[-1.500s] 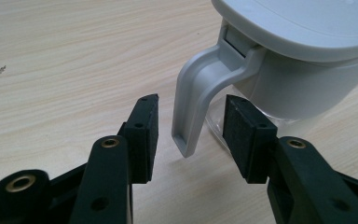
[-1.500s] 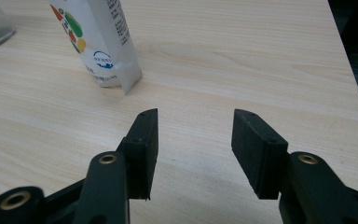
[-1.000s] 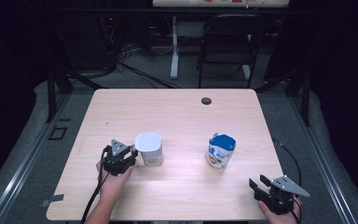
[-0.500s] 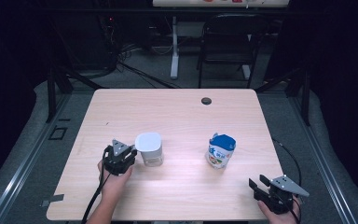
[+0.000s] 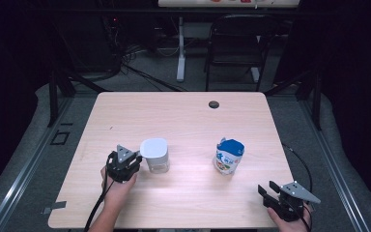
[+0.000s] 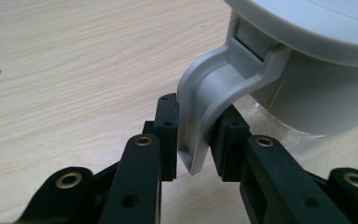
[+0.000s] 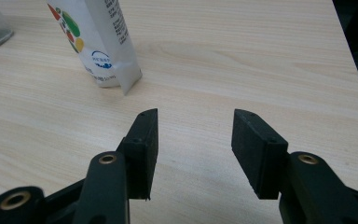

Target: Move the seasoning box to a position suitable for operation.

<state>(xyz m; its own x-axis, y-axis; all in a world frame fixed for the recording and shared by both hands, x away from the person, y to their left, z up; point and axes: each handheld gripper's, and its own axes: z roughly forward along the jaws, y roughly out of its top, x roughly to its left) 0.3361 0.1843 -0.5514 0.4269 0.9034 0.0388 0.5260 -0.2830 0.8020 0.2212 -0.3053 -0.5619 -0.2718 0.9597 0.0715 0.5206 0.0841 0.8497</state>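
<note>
A light wooden tabletop (image 5: pixel 183 121) with rounded corners bears a small round dark grommet hole (image 5: pixel 214 104) near its far edge. On the right half stands an upright white carton with a blue top and coloured print (image 5: pixel 229 156). Beyond the far edge, on the grey floor (image 5: pixel 140 82), a black metal folding chair (image 5: pixel 234 48) stands beside a white table leg (image 5: pixel 180 53), with black cables (image 5: pixel 140 72) tangled to the left of that leg.
</note>
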